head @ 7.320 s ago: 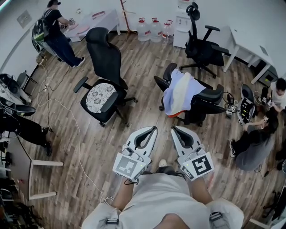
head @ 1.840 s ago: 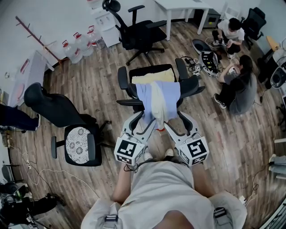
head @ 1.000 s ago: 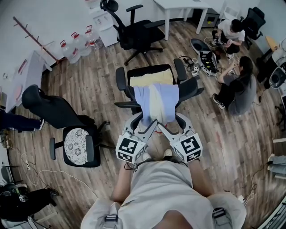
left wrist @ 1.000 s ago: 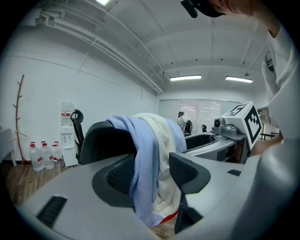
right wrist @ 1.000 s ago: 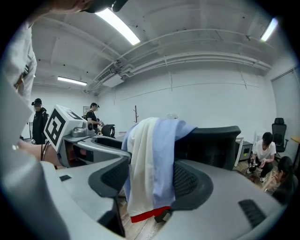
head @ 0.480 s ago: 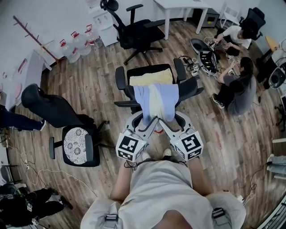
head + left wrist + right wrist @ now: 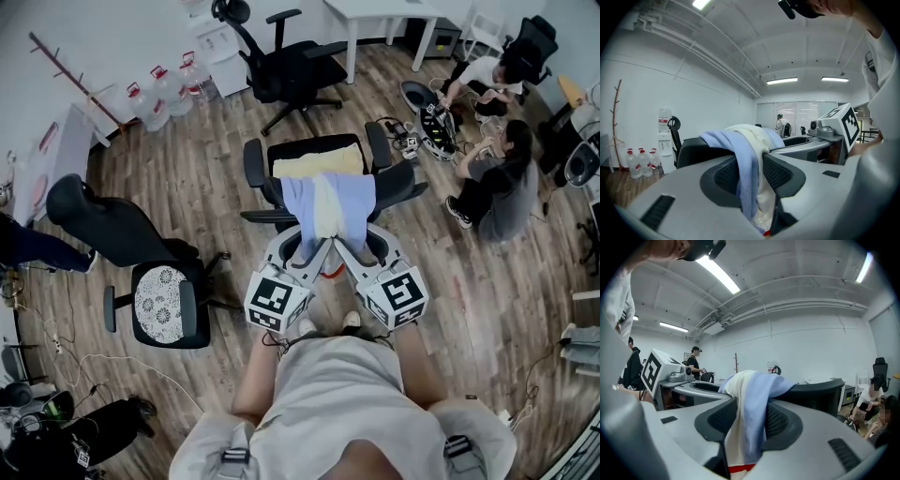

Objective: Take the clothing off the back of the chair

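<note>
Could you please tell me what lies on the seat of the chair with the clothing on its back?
A pale yellow cloth or cushion lies there; I cannot tell which. The blue and cream clothing over the backrest hides its near edge.

Quick headcount of the room. Four black swivel office chairs [image 7: 281, 67] as far as I can make out, counting the one in the far right corner. One light blue and cream garment [image 7: 328, 202] over a chair back. One pale yellow seat cushion [image 7: 317, 165] and one round white patterned seat cushion [image 7: 157, 302]. Three clear water jugs with red caps [image 7: 168, 87]. One bare wooden coat stand [image 7: 75, 80]. Two white tables [image 7: 384, 11]. Two people sitting on the floor [image 7: 499, 180], plus one pair of dark-trousered legs [image 7: 23, 246] at the left edge.
</note>
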The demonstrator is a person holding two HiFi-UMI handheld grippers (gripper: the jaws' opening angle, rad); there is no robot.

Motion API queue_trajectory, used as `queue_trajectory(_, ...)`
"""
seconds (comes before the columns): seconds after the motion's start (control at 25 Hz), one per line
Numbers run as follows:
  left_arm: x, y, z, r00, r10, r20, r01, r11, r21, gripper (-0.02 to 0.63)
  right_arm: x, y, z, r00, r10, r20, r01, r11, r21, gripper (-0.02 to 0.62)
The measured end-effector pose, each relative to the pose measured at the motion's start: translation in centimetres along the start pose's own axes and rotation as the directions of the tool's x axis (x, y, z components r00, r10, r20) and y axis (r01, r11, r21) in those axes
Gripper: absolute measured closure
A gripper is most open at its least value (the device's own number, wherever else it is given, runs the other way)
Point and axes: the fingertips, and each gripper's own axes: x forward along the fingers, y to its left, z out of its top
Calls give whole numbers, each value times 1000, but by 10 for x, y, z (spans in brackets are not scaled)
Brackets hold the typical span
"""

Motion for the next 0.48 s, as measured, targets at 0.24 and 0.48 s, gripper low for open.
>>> queue_trajectory(0.24, 5, -7, 3, 1000, -2, 10, 2, 1000, 5, 514, 2, 1, 2, 1000, 4, 11, -4, 1000, 14, 483)
queue_trajectory(0.48, 1, -10, 7, 1000, -11, 21, 11, 1000, -1, 535, -1, 7, 5, 1000, 6, 22, -6, 1000, 15, 509)
